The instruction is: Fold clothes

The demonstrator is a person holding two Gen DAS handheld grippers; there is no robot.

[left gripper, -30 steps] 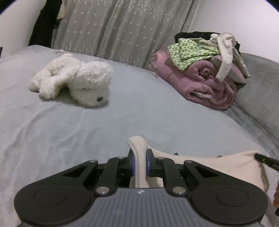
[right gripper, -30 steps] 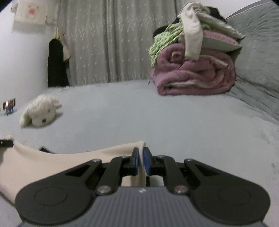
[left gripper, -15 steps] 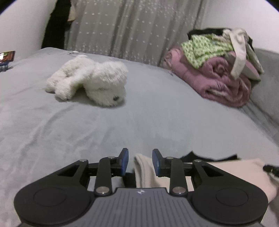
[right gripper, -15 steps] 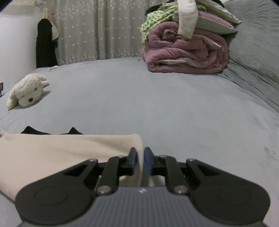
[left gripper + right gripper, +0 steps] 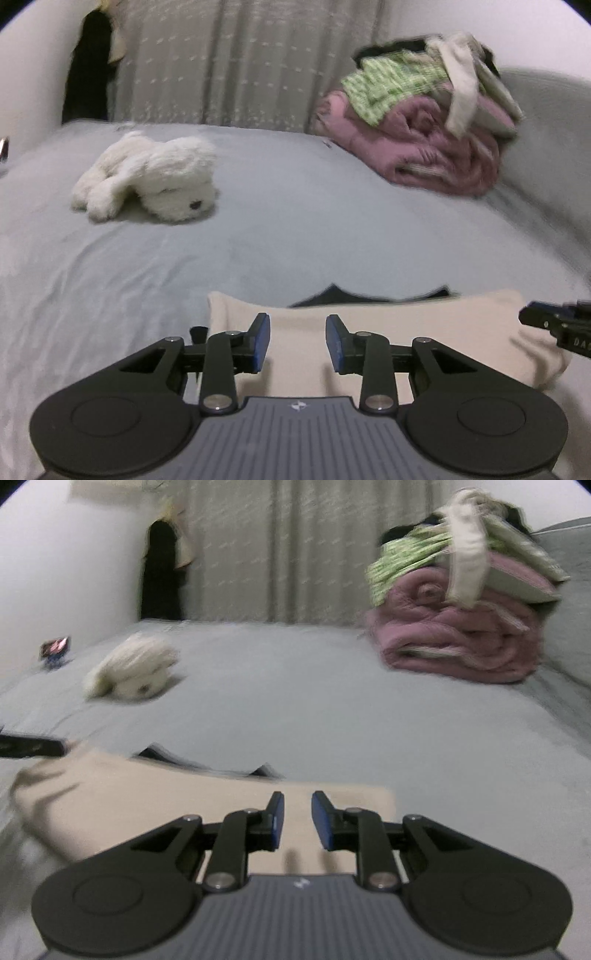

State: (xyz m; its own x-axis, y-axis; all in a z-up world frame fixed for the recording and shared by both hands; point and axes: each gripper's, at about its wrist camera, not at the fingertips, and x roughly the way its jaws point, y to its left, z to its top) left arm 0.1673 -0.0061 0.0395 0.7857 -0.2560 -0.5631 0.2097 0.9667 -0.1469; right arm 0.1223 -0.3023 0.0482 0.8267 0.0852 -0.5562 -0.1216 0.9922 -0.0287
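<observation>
The left gripper [image 5: 297, 341] is black, with 2 blue pads [image 5: 263, 341], 2 round flat discs, 4 silver screws and a grey ribbed middle with a small white mark. The right gripper [image 5: 297, 819] looks the same.

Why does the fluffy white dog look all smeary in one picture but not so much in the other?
Right wrist view: strong motion blur smears the plush dog and clothes pile. Left wrist view: the dog is sharper, only mildly soft. Both views: the fisheye lens bends the bed and darkens the corners.
</observation>
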